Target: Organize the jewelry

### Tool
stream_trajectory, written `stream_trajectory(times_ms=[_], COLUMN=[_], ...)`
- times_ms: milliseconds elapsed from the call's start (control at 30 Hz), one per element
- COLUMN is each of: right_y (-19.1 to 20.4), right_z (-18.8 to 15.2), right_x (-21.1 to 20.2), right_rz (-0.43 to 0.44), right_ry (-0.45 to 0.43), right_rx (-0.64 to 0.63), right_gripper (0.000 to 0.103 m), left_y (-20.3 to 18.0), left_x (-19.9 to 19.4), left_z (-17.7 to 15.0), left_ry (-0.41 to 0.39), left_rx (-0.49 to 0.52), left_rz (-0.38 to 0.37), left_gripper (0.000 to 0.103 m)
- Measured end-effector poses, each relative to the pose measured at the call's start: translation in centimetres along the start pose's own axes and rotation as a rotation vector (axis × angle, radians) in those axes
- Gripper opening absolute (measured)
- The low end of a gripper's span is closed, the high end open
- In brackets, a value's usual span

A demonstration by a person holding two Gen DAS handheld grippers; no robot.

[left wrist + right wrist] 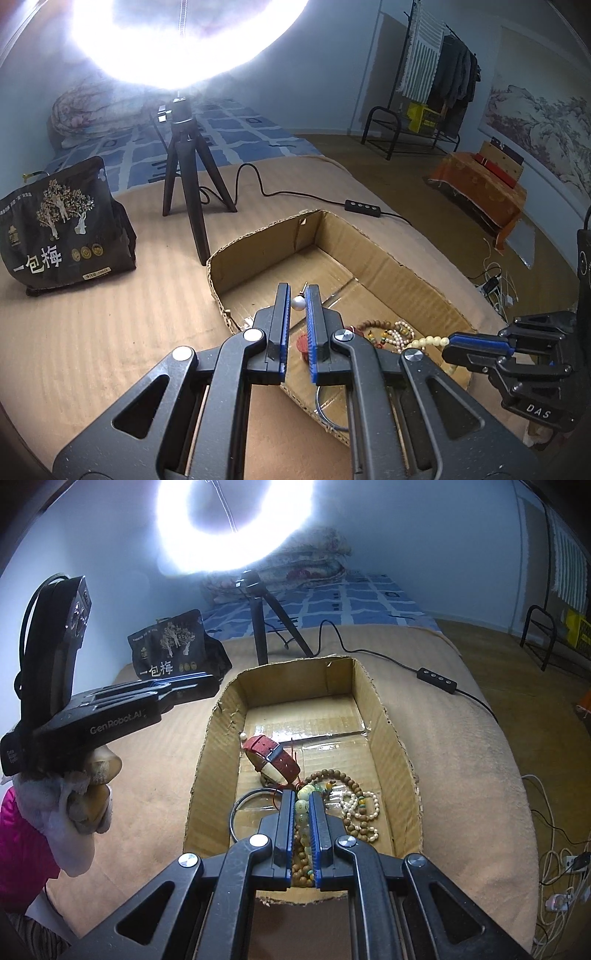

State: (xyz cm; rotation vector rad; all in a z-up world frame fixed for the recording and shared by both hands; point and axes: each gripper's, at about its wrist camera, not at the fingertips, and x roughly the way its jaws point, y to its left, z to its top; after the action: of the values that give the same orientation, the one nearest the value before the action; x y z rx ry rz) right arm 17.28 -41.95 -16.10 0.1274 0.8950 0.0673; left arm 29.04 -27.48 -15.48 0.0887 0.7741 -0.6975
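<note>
Over an open cardboard box [384,738] on a tan blanket, the left gripper [297,302] pinches a pearl earring [297,303] while the right gripper [303,808] clamps a pale bead strand [302,806] above the heaped bracelets [354,805].

Pearl earring [297,302]: silver-grey ball with a thin post, centre of the left wrist view, above the cardboard box [376,716]. Pale green bead strand [302,808]: lower centre of the right wrist view. In the box, lower half: red-strap watch [271,758] on its side, brown wooden bead loop [345,781], small pearl bracelet [364,806], thin dark bangle [236,812] flat at left.
</note>
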Motion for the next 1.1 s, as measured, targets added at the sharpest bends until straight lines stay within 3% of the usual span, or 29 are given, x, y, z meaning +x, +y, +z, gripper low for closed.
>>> stream_trajectory(times_ms=[400, 533, 567, 633, 667, 700, 767, 933, 1000, 1100], right_y=[0.1, 0.4, 0.5, 0.8, 0.9, 1.1, 1.2, 1.7, 1.9, 2.2], right_z=[0.5, 0.6, 0.5, 0.6, 0.6, 0.5, 0.5, 0.6, 0.7, 0.9], right_x=[0.5, 0.2, 0.1, -0.1, -0.2, -0.3, -0.5, -1.2, -1.7, -2.1], right_rz=[0.002, -0.004, -0.006, -0.013, -0.017, -0.021, -0.029, -0.045, -0.055, -0.079], right_ry=[-0.004, -0.017, -0.022, -0.028, -0.030, -0.034, -0.045, -0.063, -0.079, -0.097], right_rx=[0.002, -0.009, -0.013, -0.022, -0.026, -0.031, -0.037, -0.039, -0.042, -0.042], right_gripper=[0.007, 0.029, 0.032, 0.038, 0.047, 0.052, 0.065, 0.082, 0.087, 0.093], left_y=[-0.2, -0.2, -0.1, -0.1, -0.1, -0.1, -0.2, -0.4, -0.4, -0.4], left_x=[-0.3, -0.5, -0.5, -0.8, -1.0, -1.2, -1.6, -2.4, -2.9, -3.7], left_z=[1.1, 1.4, 1.5, 1.5, 1.5, 1.5, 1.7, 2.0, 2.1, 2.2], left_ry=[-0.019, -0.017, -0.017, -0.026, -0.037, -0.050, -0.054, -0.064, -0.072, -0.088], left_rx=[-0.006, -0.006, -0.008, -0.012, -0.014, -0.014, -0.013, -0.009, -0.008, -0.012], left_rz=[0.014, 0.029, 0.029, 0.033, 0.035, 0.038, 0.042, 0.049, 0.054, 0.063], left_gripper=[0.006, 0.007, 0.011, 0.034, 0.047, 0.050, 0.050, 0.052, 0.063, 0.066])
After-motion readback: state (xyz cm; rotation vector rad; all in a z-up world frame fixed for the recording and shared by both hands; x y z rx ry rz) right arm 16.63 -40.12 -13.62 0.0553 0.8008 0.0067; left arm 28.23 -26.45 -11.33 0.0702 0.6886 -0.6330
